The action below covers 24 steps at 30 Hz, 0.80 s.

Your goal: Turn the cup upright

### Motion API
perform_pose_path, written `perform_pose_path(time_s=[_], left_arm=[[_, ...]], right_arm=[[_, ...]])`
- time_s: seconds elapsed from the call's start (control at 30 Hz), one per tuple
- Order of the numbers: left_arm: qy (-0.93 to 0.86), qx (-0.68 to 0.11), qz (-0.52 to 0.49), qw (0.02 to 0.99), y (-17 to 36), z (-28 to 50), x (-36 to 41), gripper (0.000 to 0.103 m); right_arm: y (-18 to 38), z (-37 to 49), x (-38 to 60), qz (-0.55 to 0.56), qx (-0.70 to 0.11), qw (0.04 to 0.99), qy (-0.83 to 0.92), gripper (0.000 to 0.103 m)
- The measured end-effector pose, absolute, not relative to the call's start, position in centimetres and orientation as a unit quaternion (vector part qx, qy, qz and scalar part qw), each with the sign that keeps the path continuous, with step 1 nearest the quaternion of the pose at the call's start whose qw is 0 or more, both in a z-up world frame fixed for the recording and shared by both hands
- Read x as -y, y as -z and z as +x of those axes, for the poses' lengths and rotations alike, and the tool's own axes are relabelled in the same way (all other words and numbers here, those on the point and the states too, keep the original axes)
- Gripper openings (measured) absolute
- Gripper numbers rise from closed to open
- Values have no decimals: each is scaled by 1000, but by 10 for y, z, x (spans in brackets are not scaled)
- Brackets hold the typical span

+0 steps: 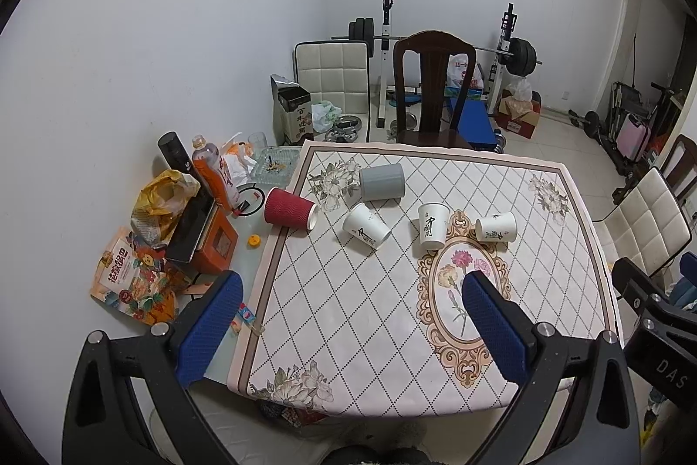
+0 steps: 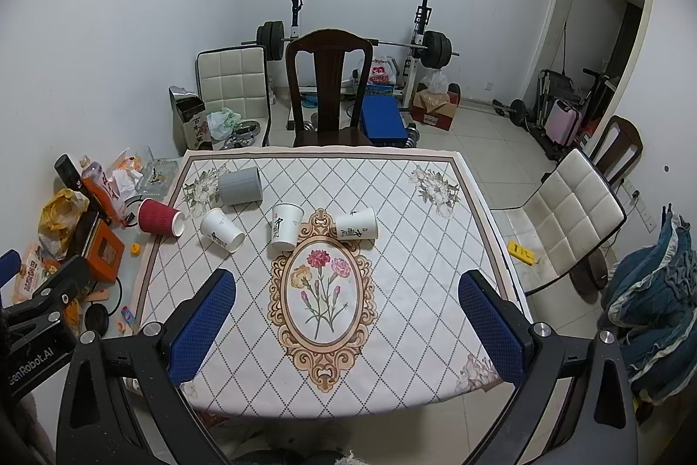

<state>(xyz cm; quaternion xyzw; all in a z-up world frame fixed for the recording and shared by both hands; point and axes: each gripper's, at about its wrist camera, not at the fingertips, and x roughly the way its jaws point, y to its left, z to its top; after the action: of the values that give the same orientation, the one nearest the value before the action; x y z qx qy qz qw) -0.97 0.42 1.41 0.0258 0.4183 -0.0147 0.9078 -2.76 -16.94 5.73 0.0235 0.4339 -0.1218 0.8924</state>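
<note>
Several cups lie tipped on the patterned tablecloth [image 1: 392, 317]. A red ribbed cup [image 1: 289, 209] lies at the cloth's left edge, mouth to the right. A grey cup [image 1: 382, 181] lies on its side behind it. Three white paper cups with black writing lie in a row: left [image 1: 366, 226], middle [image 1: 432, 225], right [image 1: 495, 226]. The same cups show in the right wrist view: red [image 2: 160, 222], grey [image 2: 240, 185], white [image 2: 221, 230], [image 2: 285, 226], [image 2: 356, 223]. My left gripper [image 1: 350, 282] is open and empty, above the near table. My right gripper [image 2: 348, 277] is open and empty, above the flower medallion.
Clutter fills the table's left side: an orange bottle [image 1: 215, 171], a yellow bag [image 1: 163, 199], an orange box [image 1: 215, 242], snack packets [image 1: 126, 277]. A dark wooden chair [image 1: 433, 90] stands behind the table. A white chair [image 2: 570, 216] stands to the right. Gym weights [image 2: 435, 49] stand by the far wall.
</note>
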Motion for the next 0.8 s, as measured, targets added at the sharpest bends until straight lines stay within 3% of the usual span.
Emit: perform_pose_path(time_s=[0.8], left_arm=[[19, -417, 26, 908, -16, -12, -5, 103]], right_arm=[[-59, -32, 164, 24, -436, 891, 123, 103]])
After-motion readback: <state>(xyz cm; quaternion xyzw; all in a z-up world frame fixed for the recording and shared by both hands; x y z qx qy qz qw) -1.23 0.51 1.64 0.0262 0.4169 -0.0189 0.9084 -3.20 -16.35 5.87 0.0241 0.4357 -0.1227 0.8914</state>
